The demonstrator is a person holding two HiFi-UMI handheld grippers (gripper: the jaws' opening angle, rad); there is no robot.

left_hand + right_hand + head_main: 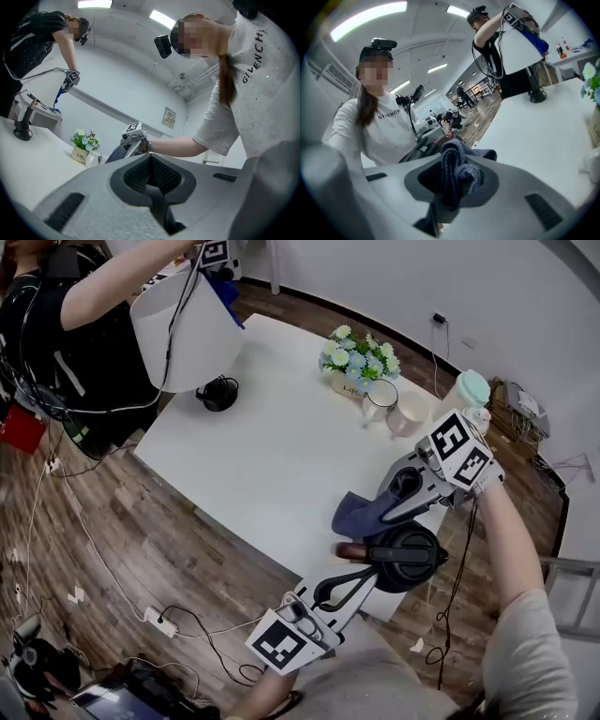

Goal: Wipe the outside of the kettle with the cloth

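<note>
A black kettle stands at the near edge of the white table, with a brown-red part sticking out on its left. My left gripper comes in from below and reaches its handle. In the left gripper view the gripper is shut, with something dark low between its jaws. My right gripper is just beyond the kettle and is shut on a dark blue cloth. The cloth hangs bunched beside the kettle's upper left. It fills the jaws of the gripper in the right gripper view as a folded cloth.
A flower pot, two mugs and a mint-lidded container stand at the table's far right. Another person holds a white lampshade over the far left corner, above a black lamp base. Cables lie on the wooden floor.
</note>
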